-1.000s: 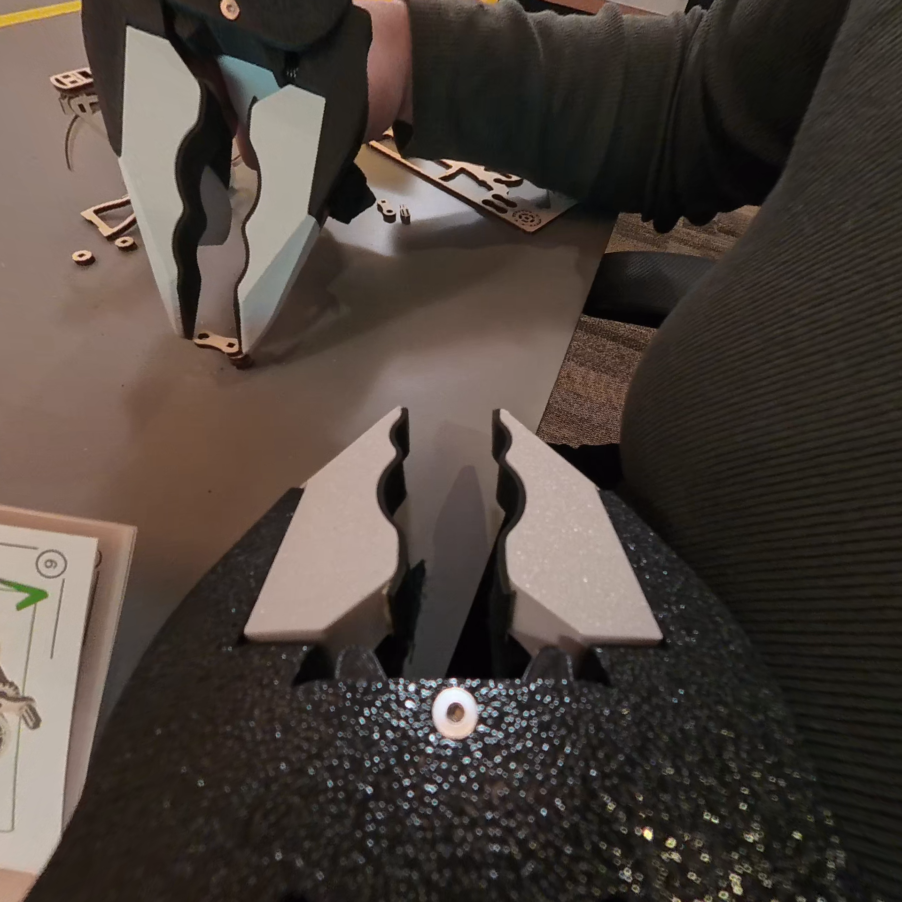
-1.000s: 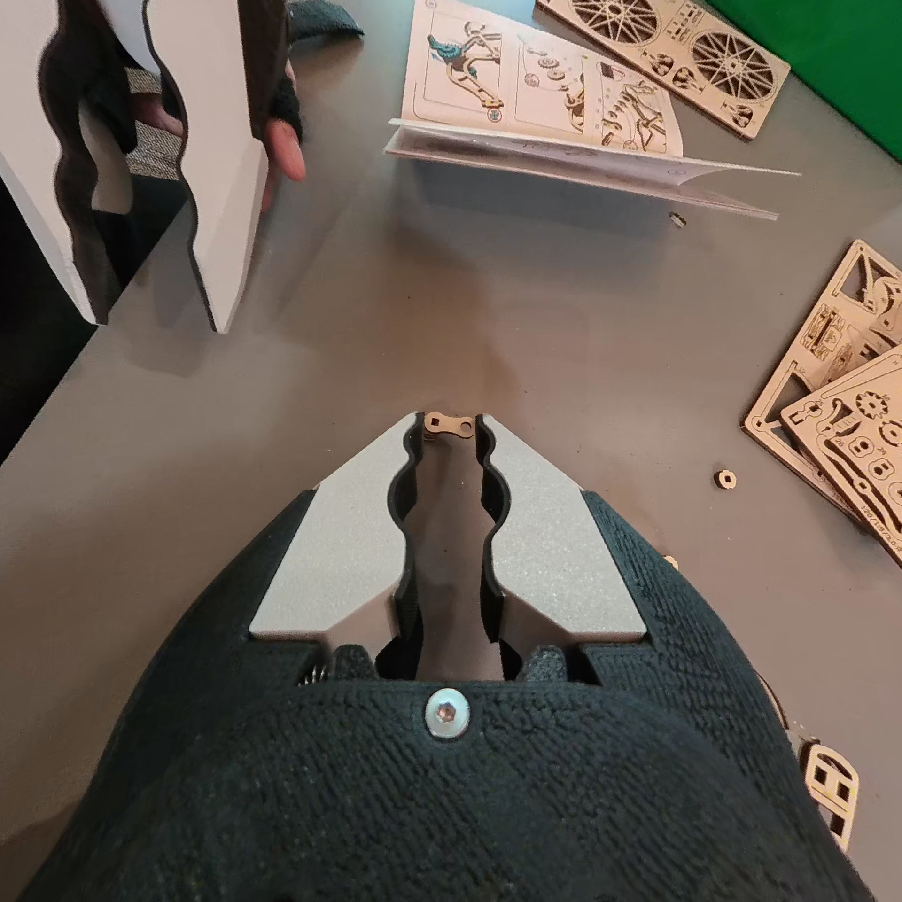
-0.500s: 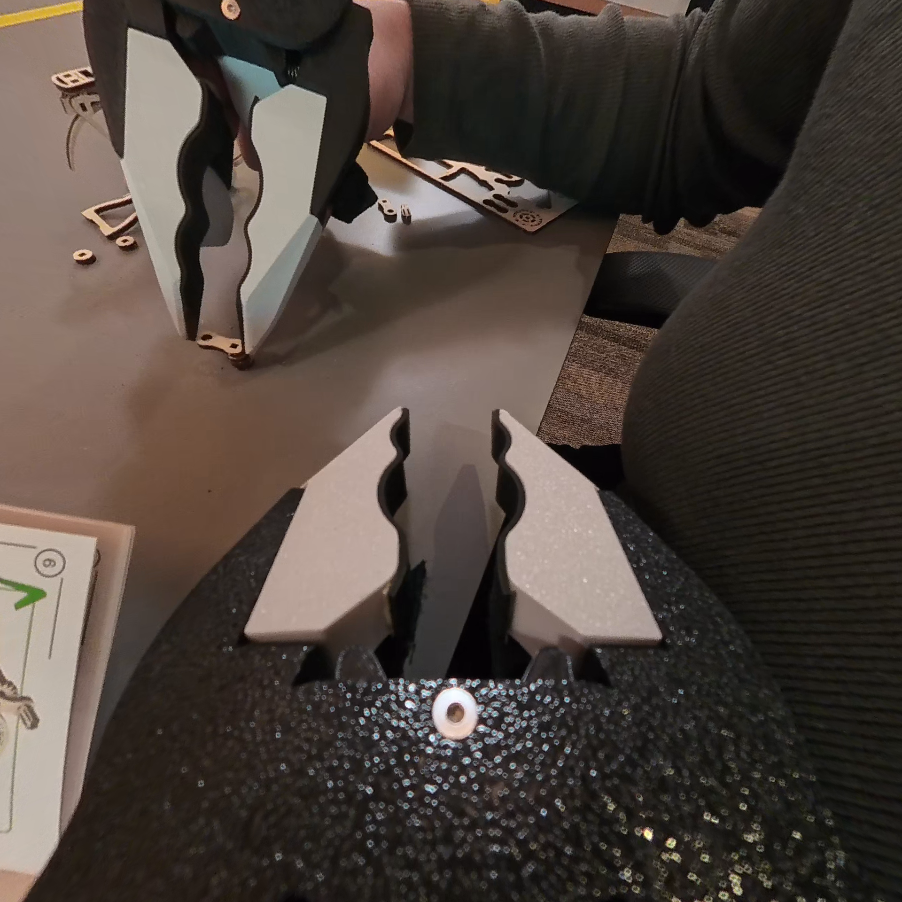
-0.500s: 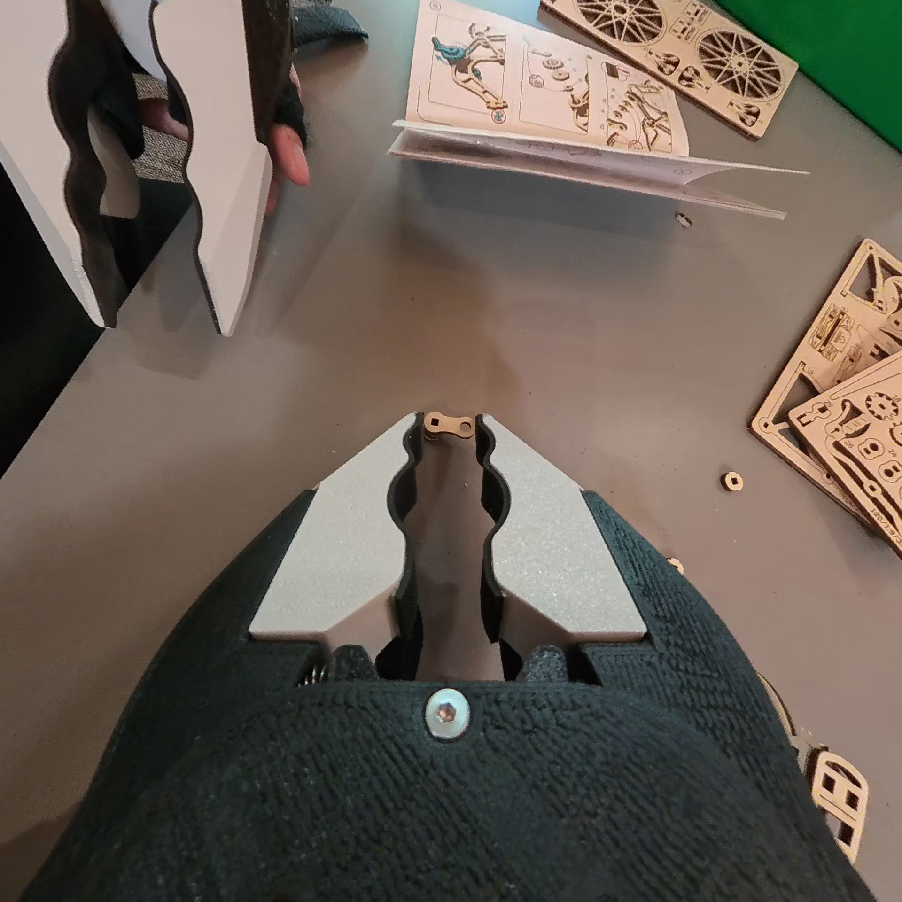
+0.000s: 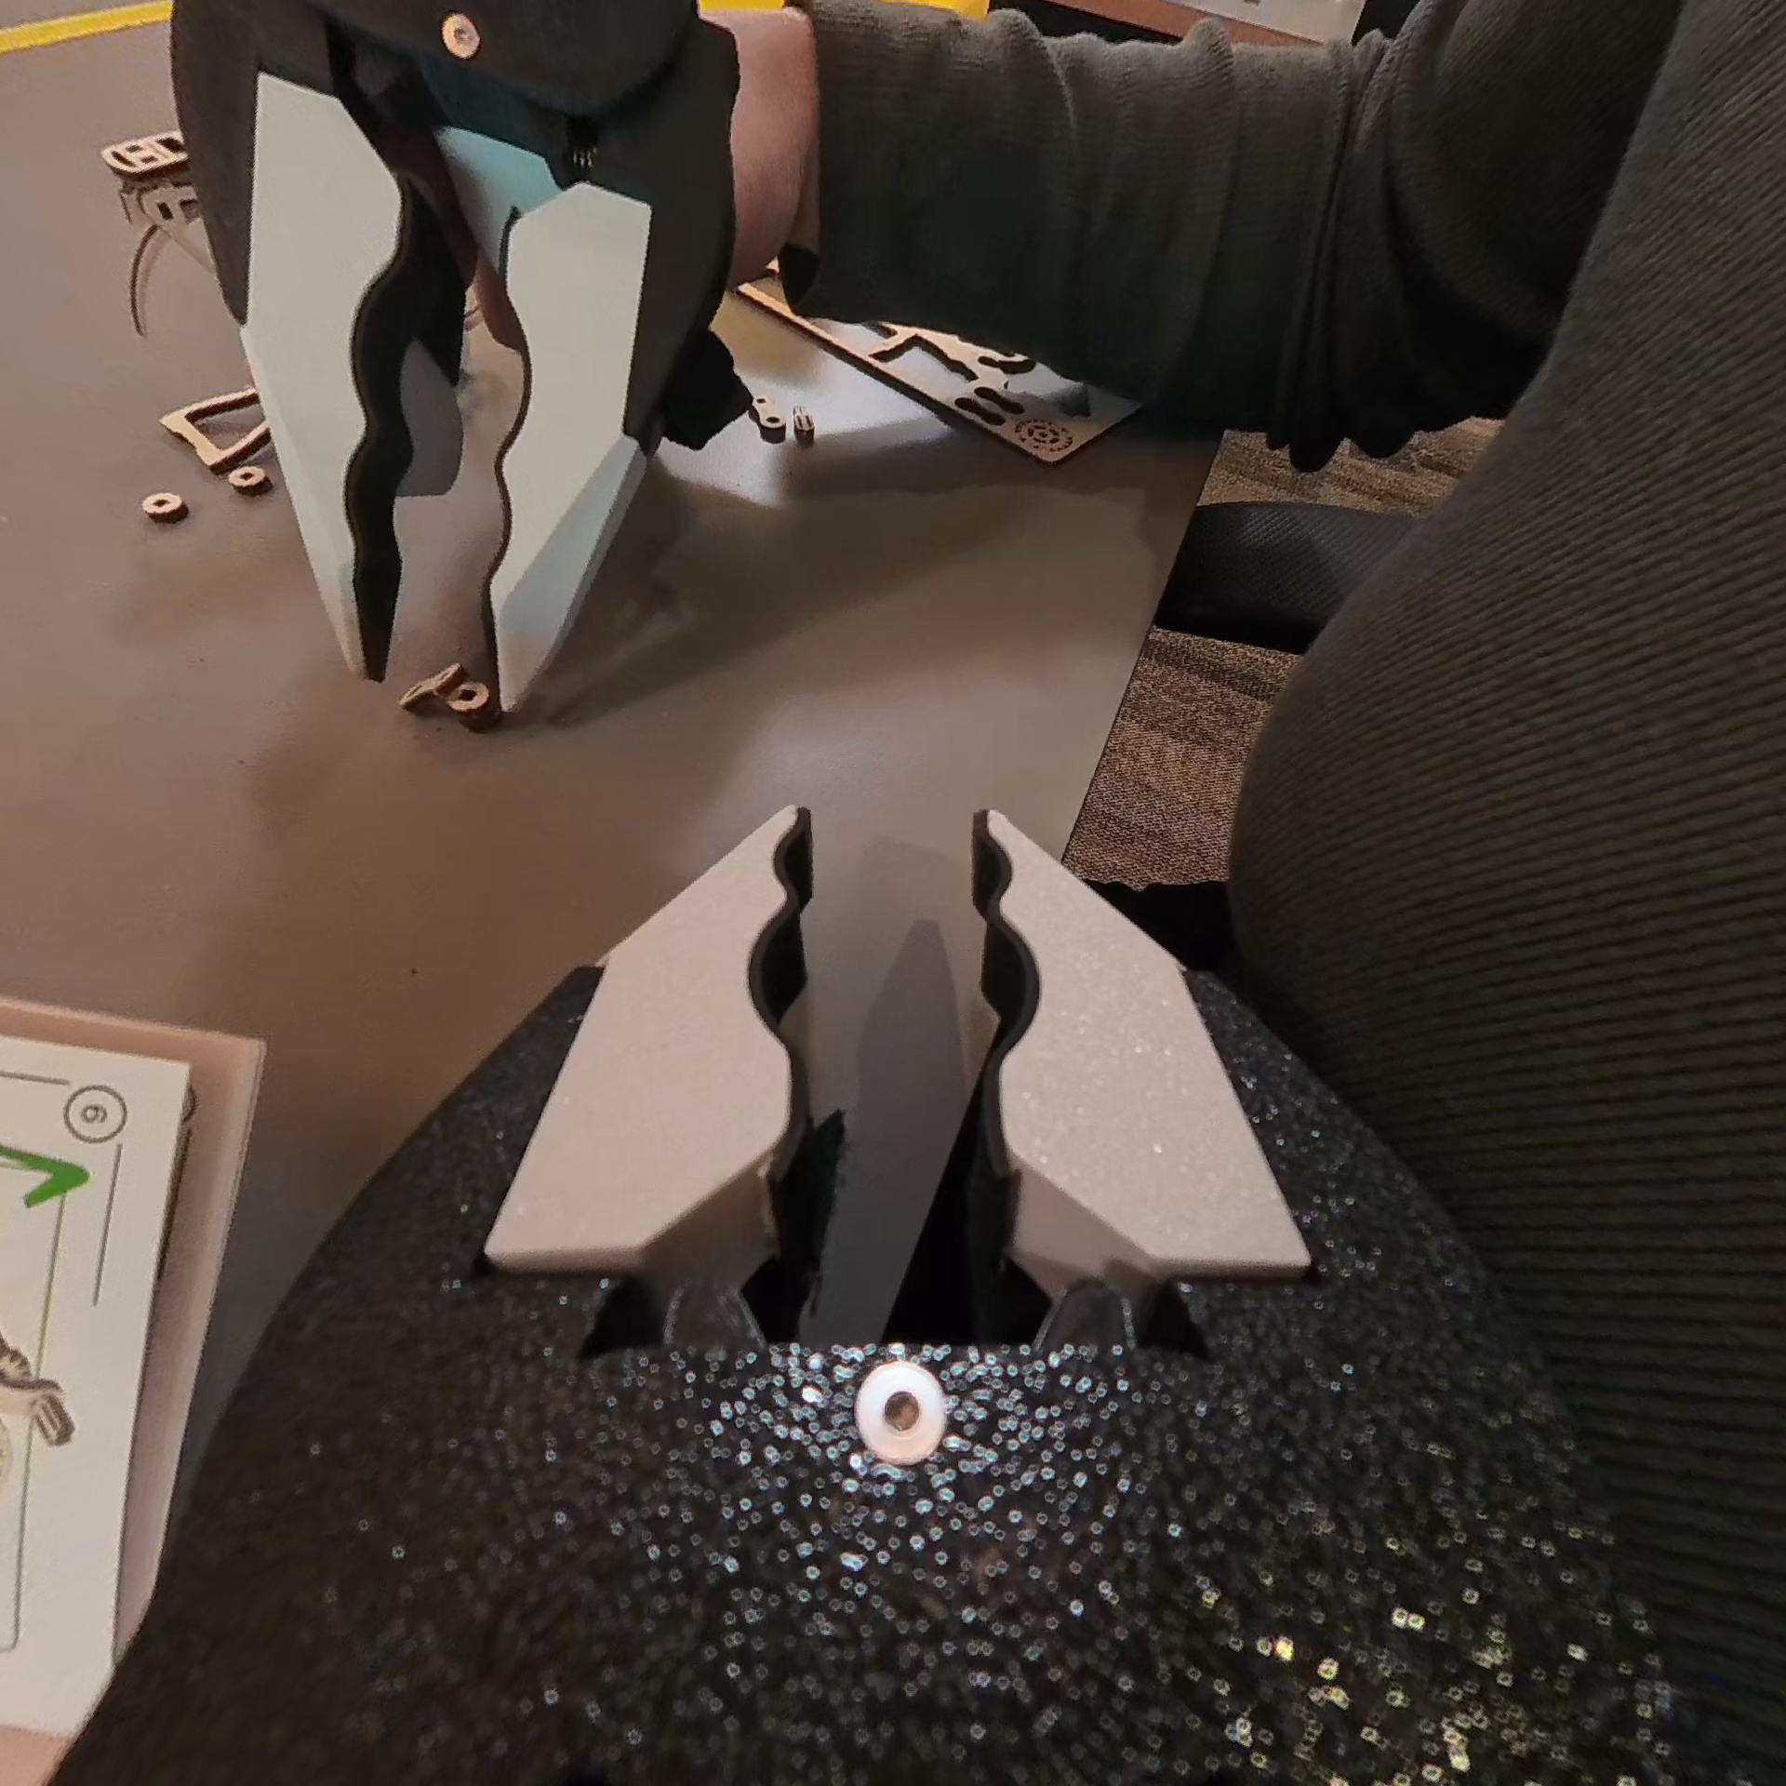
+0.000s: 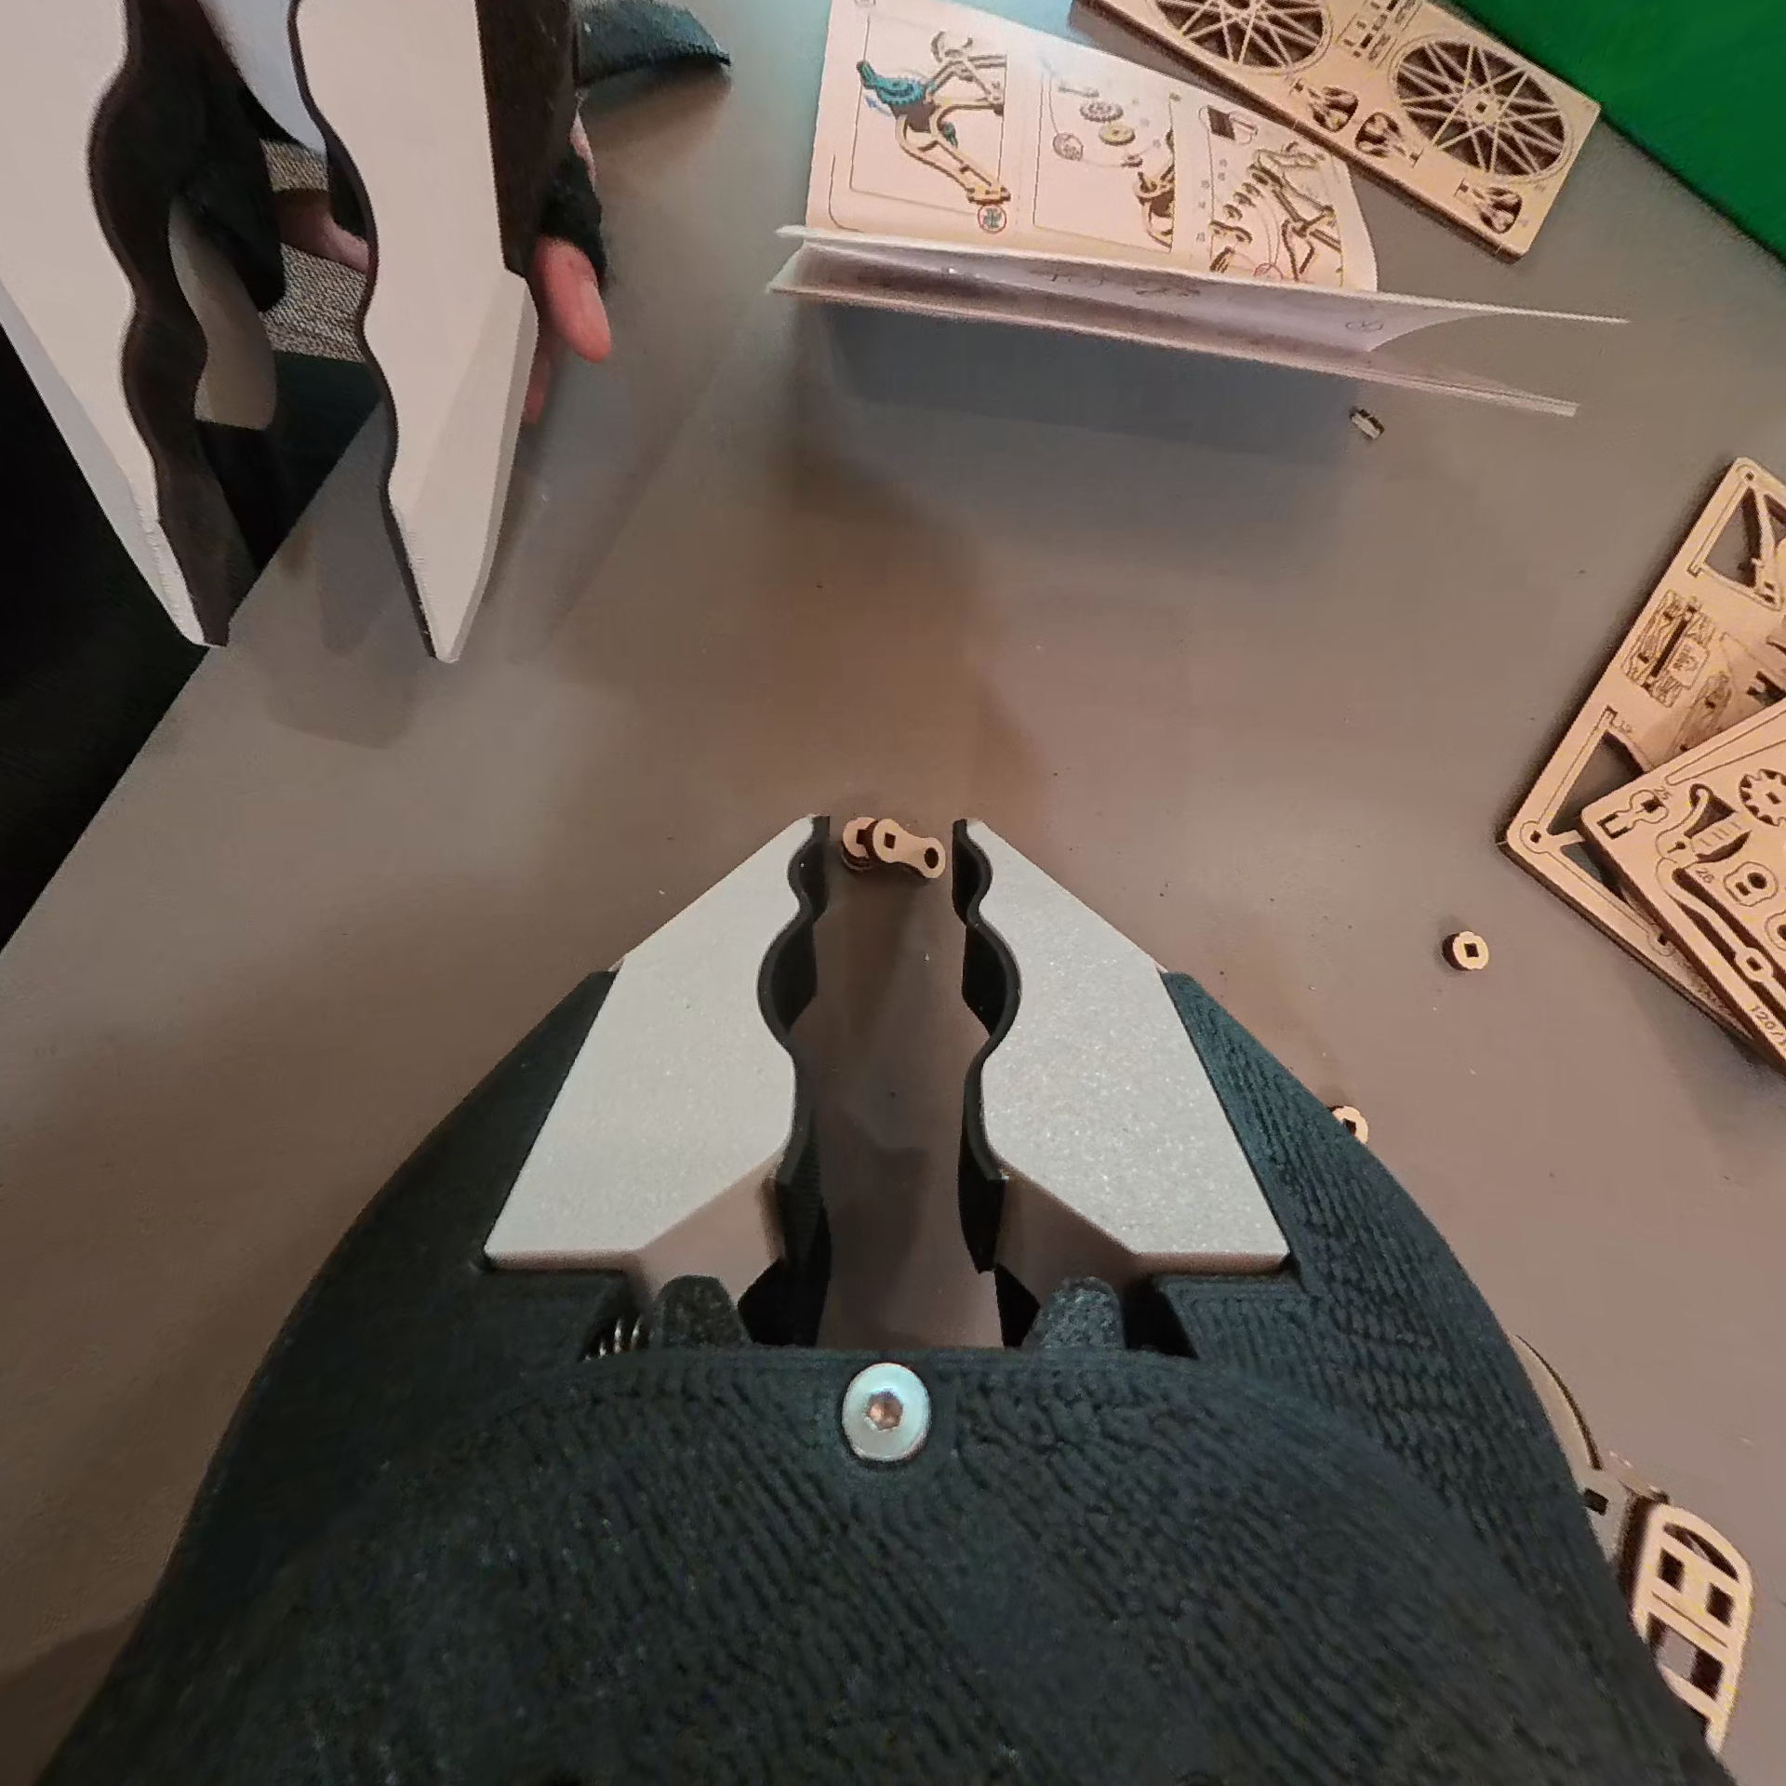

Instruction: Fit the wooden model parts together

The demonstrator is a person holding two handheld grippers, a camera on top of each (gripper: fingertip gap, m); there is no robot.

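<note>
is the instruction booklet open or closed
Open: the instruction booklet lies on the table with illustrated pages facing up, top pages lifted.

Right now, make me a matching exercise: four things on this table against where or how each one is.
Things:
1. chain link piece
2. instruction booklet
3. spoked wheel sheet
4. left gripper

States:
A. open, nothing between its fingers, near the table's edge
B. lying open beyond the right gripper
C. between the right gripper's fingertips, on the table
D. flat beside the green surface, far corner

Pairs: 1-C, 2-B, 3-D, 4-A
</note>
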